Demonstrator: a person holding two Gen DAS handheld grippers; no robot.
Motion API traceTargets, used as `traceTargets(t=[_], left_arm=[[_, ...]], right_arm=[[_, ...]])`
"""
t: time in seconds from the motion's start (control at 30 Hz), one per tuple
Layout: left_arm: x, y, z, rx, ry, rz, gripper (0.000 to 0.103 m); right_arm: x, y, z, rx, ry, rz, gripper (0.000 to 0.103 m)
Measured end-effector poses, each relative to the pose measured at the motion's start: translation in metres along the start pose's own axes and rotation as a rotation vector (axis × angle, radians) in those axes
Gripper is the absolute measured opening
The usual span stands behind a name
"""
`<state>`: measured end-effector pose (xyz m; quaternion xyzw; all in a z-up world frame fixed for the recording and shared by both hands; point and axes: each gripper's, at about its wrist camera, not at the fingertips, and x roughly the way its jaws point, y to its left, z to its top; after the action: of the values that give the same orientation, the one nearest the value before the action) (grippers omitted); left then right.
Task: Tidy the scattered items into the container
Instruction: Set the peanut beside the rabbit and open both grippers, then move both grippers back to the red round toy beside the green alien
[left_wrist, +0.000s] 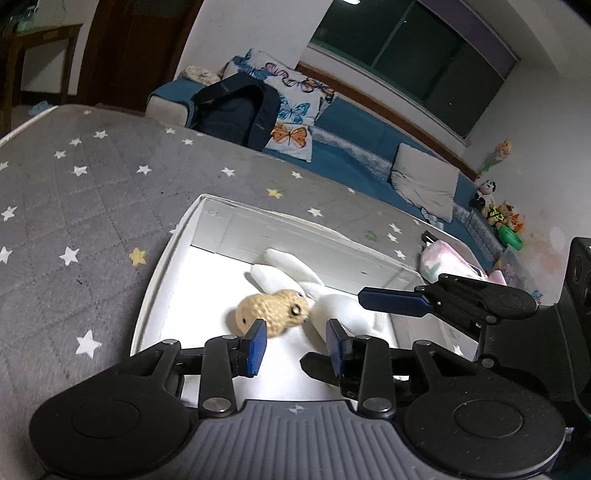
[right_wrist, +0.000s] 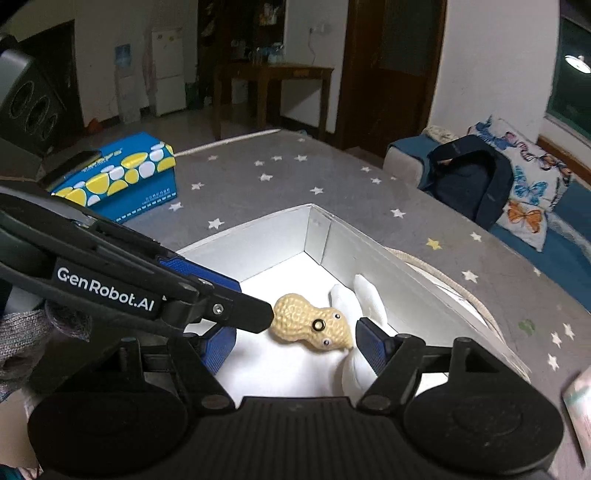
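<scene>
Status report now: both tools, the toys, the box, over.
Left tool open, empty, over white box. Right tool open, empty. Peanut toy and white plush lie inside box. Left tool crosses right view; pink item outside the box.

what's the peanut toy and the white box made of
Peanut toy: looks like soft rubber or moulded plastic, matte tan with a pebbled skin and small bead eyes. White box: probably stiff card or thin plastic; flat, smooth walls with a faint sheen and crisp corners.

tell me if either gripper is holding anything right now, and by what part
Nothing is held. Both the left gripper and right gripper are open above the white box; the peanut toy lies loose inside.
</scene>
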<state>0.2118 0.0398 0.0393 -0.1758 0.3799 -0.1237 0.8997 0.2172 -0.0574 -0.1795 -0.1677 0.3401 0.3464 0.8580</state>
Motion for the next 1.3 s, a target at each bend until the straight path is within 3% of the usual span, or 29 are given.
traceTargets(t=[0.6,0.93,1.3], left_arm=[[-0.048,-0.045,-0.059,0.135,-0.018,-0.077,0.037],[-0.048,-0.065,-0.102,0.180,0.046,-0.130,0.037],[-0.032,-0.083,-0.123,0.211,0.126,-0.191,0.037]], right_arm=[[-0.086,0.031,-0.073,0.104,-0.108,-0.128,0.078],[-0.117,0.045,-0.127,0.184,-0.118,-0.216,0.078],[-0.127,0.039,-0.171,0.298,-0.087,-0.250,0.078]])
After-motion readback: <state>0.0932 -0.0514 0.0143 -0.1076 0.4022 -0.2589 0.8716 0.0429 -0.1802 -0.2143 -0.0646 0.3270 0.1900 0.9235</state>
